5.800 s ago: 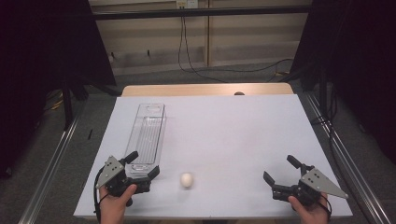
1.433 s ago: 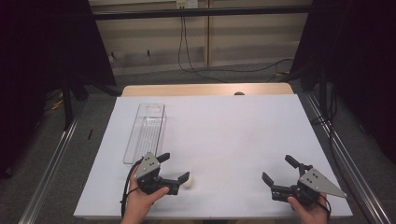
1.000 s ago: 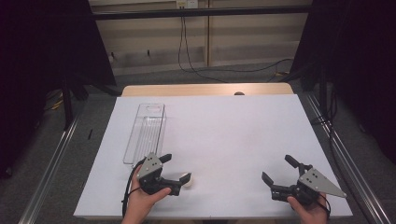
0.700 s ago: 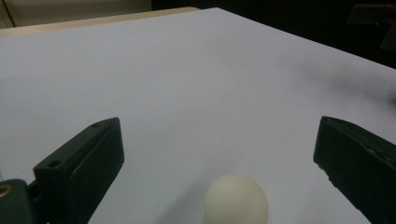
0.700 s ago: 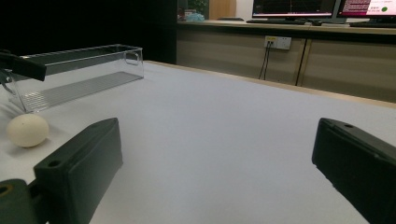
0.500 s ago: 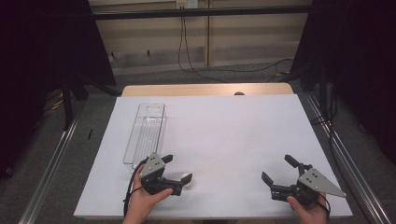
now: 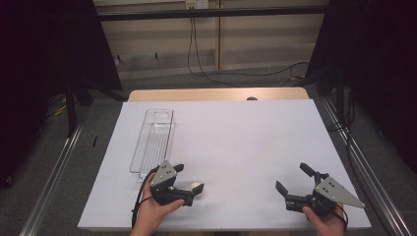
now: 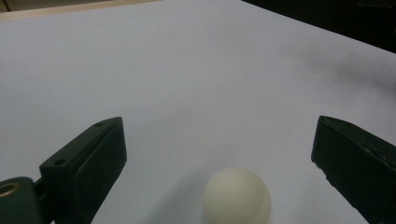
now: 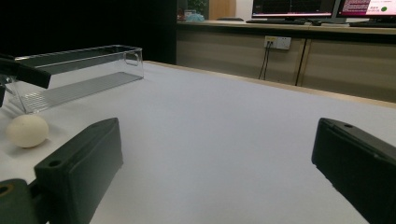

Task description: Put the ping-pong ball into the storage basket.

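The left gripper (image 7: 187,183) is sitting at the near left of the white table (image 7: 246,142), with the person's left hand (image 7: 152,211) wrapped around its body. Its jaws are standing wide apart and are gripping nothing. In the left gripper view the two black pads are flanking an egg (image 8: 237,196), and neither pad is touching the shell; white table surface is showing on both sides of it.

The egg (image 7: 196,187) is resting on the table, directly ahead of the left gripper and between its jaws, low in that gripper's own view. It is lying just off the near end of the clear tray (image 7: 153,142), to that tray's right, apart from the tray wall. From the right gripper view the egg (image 9: 27,131) is appearing slightly elongated, its long axis running roughly level with the table; the exact heading of that axis against the jaw line cannot be told.

The right gripper (image 7: 295,186) is resting well away from the clear tray, near the table's opposite front corner, jaws also spread and holding nothing. The left gripper is by far the nearer of the two to the egg.

Judgement: the coming move turns on closing the left jaws squarely across the egg; with the egg sitting between the pads already, only a slight advance appears needed first.
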A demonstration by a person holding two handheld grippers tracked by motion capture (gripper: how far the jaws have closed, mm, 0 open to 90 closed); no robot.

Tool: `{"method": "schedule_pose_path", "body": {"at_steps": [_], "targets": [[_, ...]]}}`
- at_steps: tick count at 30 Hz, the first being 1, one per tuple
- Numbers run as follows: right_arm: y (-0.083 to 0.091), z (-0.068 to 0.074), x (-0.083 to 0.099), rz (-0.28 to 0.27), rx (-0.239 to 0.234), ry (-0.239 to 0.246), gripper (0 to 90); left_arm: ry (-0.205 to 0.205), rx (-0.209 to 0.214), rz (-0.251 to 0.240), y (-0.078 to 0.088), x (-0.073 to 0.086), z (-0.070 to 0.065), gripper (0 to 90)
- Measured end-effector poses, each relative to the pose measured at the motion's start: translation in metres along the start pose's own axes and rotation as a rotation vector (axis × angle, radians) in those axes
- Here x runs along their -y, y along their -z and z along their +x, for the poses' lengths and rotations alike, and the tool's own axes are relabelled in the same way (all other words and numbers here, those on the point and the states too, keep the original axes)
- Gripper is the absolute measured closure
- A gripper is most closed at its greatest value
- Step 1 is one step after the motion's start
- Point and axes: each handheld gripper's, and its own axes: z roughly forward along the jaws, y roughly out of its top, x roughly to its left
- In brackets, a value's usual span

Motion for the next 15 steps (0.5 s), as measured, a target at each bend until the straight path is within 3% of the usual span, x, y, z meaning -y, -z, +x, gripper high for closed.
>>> {"method": "schedule_pose_path", "body": {"at_steps": [5,15], "targets": [[0.0001,-0.0001,0.0000,0.003,-0.003,-0.001,1.5,-0.024,0.005,0.017,-0.0004,-0.0007,0.0002,3.8],[0.0001,-0.0002,0.0001,0.000,0.000,-0.001,1.5,-0.033,0.011,0.018,-0.0024,-0.0037,-0.0030,4.3]]}}
